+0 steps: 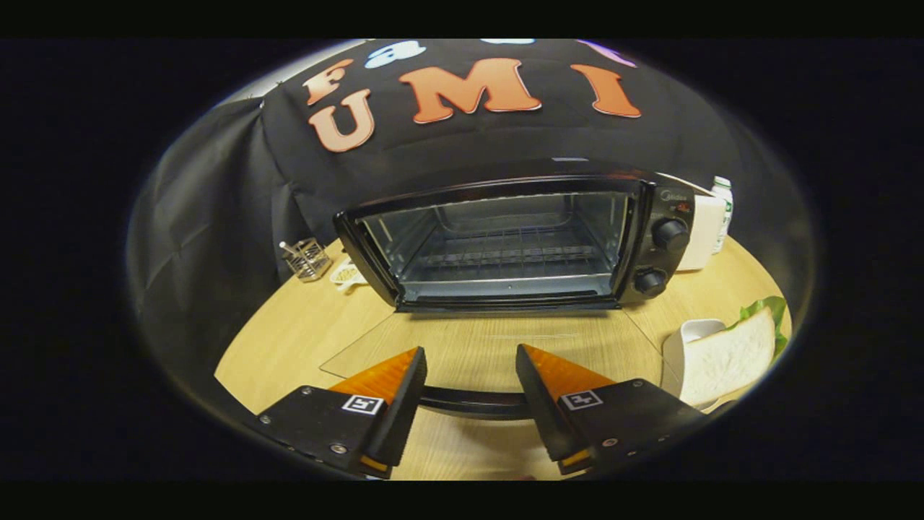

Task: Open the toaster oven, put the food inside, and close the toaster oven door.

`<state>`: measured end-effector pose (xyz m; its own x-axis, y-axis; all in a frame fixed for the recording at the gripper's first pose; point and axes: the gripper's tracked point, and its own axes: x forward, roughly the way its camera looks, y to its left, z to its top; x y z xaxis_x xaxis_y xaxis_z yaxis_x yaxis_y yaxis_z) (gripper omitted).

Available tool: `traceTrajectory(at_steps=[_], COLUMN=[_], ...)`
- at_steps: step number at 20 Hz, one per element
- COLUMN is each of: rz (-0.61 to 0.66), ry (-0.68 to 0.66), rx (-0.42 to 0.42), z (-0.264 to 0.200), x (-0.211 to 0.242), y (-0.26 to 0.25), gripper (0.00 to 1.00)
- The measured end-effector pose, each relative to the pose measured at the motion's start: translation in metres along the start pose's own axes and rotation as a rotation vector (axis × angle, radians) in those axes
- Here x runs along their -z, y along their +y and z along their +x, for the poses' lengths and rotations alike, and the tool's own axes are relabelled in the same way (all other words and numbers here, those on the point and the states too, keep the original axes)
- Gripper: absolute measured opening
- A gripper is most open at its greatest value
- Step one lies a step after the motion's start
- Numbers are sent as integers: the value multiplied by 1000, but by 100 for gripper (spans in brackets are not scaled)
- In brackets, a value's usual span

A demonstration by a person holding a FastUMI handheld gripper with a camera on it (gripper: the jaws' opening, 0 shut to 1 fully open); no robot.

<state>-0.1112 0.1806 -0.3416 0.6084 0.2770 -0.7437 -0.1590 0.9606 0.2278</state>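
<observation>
wooden table: bare stretch left of my fingers. toaster oven: open, wire rack inside, cavity empty. glass door: folded down flat, its dark handle crossing between my fingers. sandwich: on a white dish to my right, beside the door's edge. gripper: i see it spread, grasping nothing.

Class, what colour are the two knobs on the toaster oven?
Black, seen in the gripper view: the knobs on the toaster oven.
</observation>
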Motion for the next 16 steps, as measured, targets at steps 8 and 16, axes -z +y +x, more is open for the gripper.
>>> traceTrajectory(at_steps=[8, 16], rz=[-10, -71], ry=[134, 26], rx=[4, -7], z=[6, -52], x=[29, -21], y=[-3, -31], gripper=[74, 82])
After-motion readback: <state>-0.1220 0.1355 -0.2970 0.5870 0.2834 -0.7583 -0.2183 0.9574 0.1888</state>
